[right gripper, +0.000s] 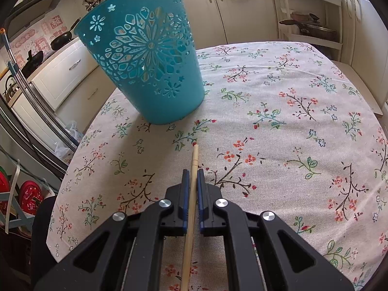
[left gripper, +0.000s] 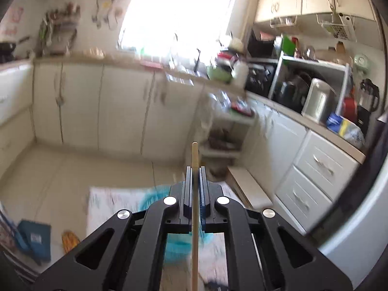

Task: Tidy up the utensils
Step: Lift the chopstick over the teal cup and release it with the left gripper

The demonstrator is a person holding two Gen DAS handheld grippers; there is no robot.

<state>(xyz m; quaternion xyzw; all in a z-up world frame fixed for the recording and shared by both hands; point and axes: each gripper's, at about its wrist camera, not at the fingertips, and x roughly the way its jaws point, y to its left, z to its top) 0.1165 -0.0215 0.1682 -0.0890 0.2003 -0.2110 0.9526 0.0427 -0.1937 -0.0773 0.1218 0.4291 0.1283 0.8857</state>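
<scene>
Both grippers, left gripper (left gripper: 194,169) and right gripper (right gripper: 193,172), each clench a chopstick (right gripper: 191,208); next, probably, dropping them into the teal basket (right gripper: 145,55) ahead.

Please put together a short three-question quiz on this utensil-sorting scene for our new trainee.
1. True or false: the right gripper is shut on a wooden chopstick.
2. What covers the table in the right wrist view? A) plain white plastic B) floral cloth C) bare wood
3. Fill in: the teal basket stands ______ on the table, ahead and to the left of the right gripper.

Key
1. True; the stick runs between its pads. The left gripper likewise grips a wooden stick.
2. B
3. upright
</scene>
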